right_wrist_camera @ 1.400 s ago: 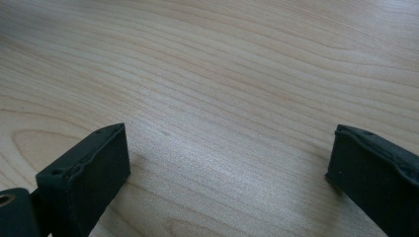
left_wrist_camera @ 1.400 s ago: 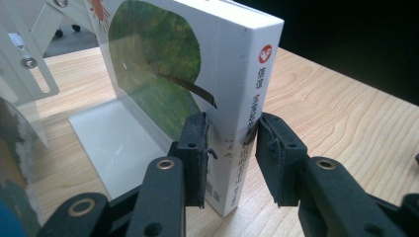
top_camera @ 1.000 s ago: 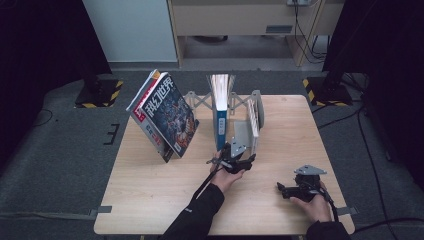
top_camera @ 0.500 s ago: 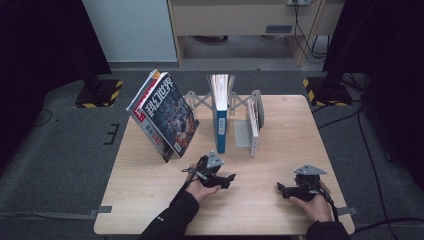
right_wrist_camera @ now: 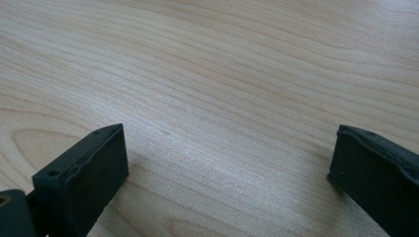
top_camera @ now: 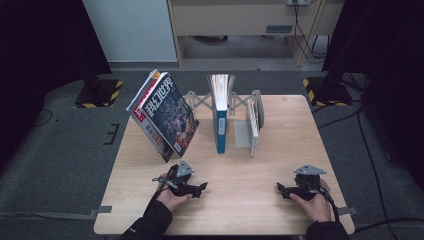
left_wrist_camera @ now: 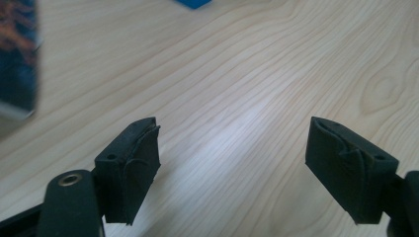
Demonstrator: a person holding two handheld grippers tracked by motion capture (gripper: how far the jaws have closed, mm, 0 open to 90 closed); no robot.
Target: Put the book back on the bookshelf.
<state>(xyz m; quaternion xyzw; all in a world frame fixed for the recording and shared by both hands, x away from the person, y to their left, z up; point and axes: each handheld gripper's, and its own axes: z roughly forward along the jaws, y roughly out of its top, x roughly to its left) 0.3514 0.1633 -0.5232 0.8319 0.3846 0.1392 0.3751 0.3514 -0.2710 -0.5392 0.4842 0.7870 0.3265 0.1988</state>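
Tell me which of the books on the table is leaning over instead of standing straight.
The magazine with the dark illustrated cover, leftmost on the table; it tilts. The blue book and the thin white one stand upright in the rack.

**Both grippers low, jaws apart**

Left gripper [top_camera: 204, 188] lies in the left hand [top_camera: 172, 196], its jaws just opening, nothing between them; right gripper [top_camera: 280, 188], in the right hand [top_camera: 312, 202], seems level, jaws wide and empty.
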